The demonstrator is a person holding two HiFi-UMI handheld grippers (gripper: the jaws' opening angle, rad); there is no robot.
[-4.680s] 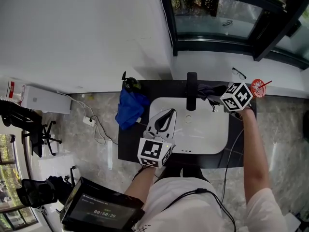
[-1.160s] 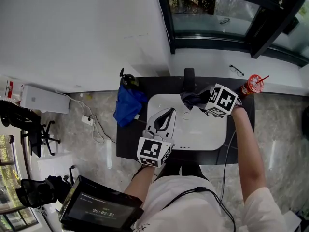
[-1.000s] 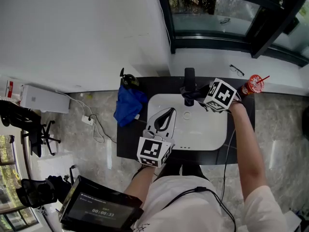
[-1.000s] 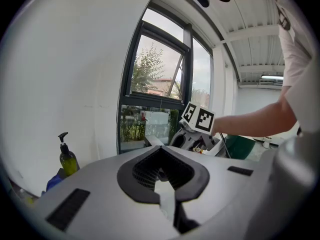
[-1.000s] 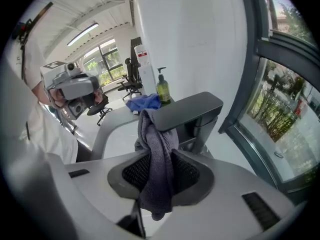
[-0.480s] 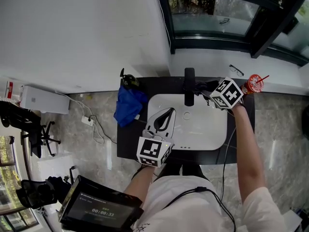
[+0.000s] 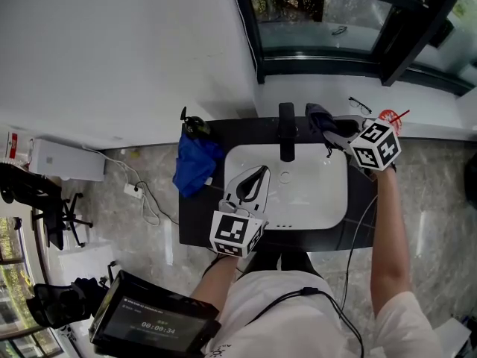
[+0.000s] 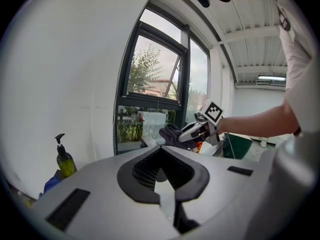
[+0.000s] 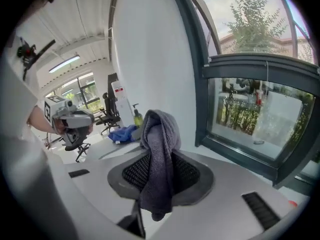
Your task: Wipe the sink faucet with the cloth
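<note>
A black faucet (image 7: pixel 287 131) stands at the back of the white sink (image 7: pixel 328 200). My right gripper (image 7: pixel 332 125) is shut on a dark grey cloth (image 7: pixel 317 116), held just right of the faucet and apart from it. In the right gripper view the cloth (image 9: pixel 159 149) hangs bunched over the right gripper (image 9: pixel 160 160). The left gripper view shows that cloth (image 8: pixel 170 132) in the air with the right gripper (image 8: pixel 186 133). My left gripper (image 7: pixel 262 171) hovers over the sink's left side, its jaws together with nothing between them (image 8: pixel 160 151).
A blue cloth (image 7: pixel 192 166) and a green soap bottle (image 7: pixel 195 127) lie on the dark counter left of the sink. A red cup (image 7: pixel 386 118) and glasses (image 7: pixel 359 104) sit at the back right by the window. A screen (image 7: pixel 153 323) is near my left side.
My right gripper has carried the cloth off the faucet, moving right and upward while rolling. The left gripper has stayed where it was.
</note>
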